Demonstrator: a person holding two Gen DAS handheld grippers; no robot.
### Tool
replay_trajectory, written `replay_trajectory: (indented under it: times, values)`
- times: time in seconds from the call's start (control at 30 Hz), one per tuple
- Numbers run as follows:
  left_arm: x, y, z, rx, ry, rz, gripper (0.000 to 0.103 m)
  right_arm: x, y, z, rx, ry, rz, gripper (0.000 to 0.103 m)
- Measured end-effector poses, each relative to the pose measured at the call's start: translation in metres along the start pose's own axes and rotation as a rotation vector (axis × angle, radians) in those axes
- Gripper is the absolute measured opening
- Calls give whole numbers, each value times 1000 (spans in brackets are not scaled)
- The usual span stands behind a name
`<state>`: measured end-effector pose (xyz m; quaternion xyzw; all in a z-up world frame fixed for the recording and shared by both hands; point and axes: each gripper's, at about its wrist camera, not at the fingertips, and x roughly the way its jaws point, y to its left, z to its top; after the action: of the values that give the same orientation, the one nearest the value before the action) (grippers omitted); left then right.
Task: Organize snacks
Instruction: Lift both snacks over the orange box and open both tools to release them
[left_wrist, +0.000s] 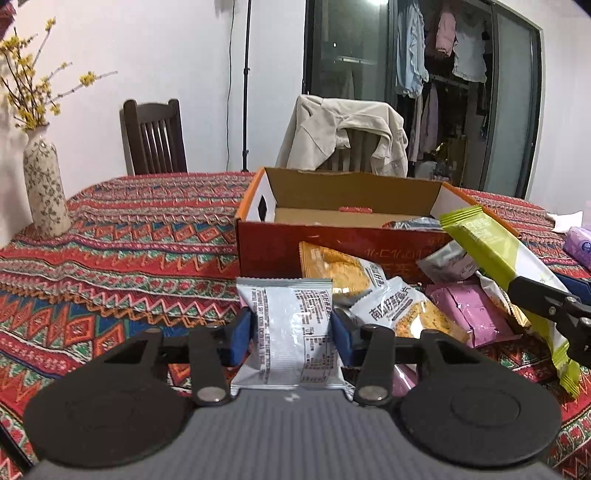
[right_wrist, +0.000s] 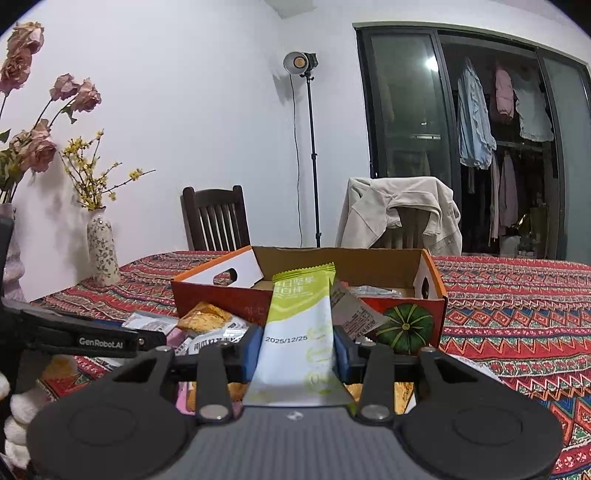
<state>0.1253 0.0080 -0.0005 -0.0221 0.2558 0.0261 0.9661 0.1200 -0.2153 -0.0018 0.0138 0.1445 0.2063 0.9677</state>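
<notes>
The left gripper (left_wrist: 291, 332) has its blue pads (left_wrist: 242, 334) pressed on both sides of a silver snack packet (left_wrist: 291, 325). The packet is shiny and a bit puffy, with small black print running sideways and zigzag edges at top and bottom. It stands upright, its long side going up and down, and its top edge points toward the cardboard box (left_wrist: 332, 236). It sits just in front of the box.

The right gripper (right_wrist: 298, 354) is squeezed tight on a long green and white packet (right_wrist: 301, 332). This packet is thin and flat, lime green at the top and white lower down, with a date printed on it. Its long side points away from the gripper and up, toward the box, and its green end reaches over the front wall of the box.

The box is red outside with orange edges and a green pumpkin (right_wrist: 406, 326) picture on it. It is open on top, and a few packets lie inside.

More snacks (left_wrist: 391, 302) lie in a pile on the patterned tablecloth (left_wrist: 129, 240), touching the front of the box: orange ones, a pink one and grey ones.
</notes>
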Motion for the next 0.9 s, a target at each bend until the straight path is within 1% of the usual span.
replay_trajectory:
  times: [0.2, 0.47, 0.67, 0.73, 0.9]
  values:
    - [-19, 2, 4, 17, -56, 12, 47, -10, 8, 3, -41, -42, -8, 40]
    - [-32, -7, 23, 84, -173, 27, 47, -15, 8, 23, -26, -65, -29, 40]
    - [-23, -17, 48, 144, -228, 12, 47, 1, -1, 47, -9, -62, -71, 40]
    - [-15, -21, 58, 167, -233, 12, 47, 8, -6, 55, 3, -58, -84, 40]
    - [4, -26, 81, 169, -228, -11, 47, 29, -16, 74, 21, -51, -120, 40]
